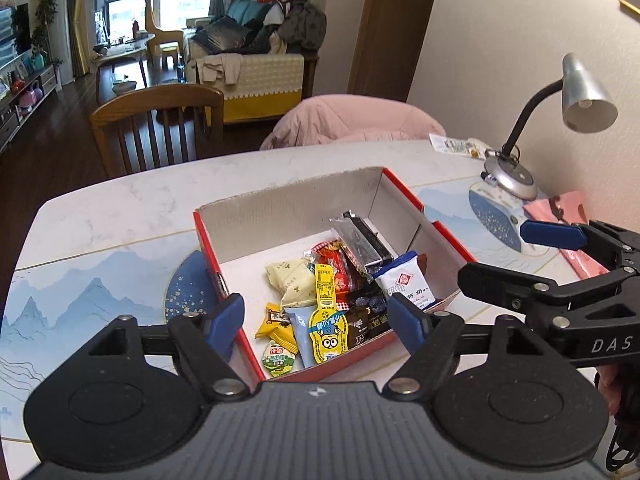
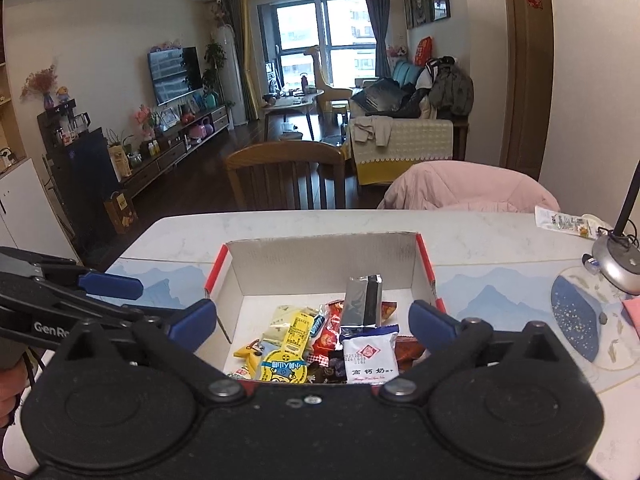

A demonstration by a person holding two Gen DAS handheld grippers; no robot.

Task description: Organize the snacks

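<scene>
In red box, bright jumbled snacks

Both wrist views close above shared snack box.

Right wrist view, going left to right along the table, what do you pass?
left gripper → red cardboard box holding snacks → dark blue round placemat → silver lamp base

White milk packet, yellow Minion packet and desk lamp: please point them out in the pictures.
White milk packet (image 2: 370, 360): right wrist view, middle of its printed front.
Yellow Minion packet (image 1: 328, 320): left wrist view, middle of its yellow body.
Desk lamp (image 1: 588, 98): left wrist view, silver shade.
</scene>
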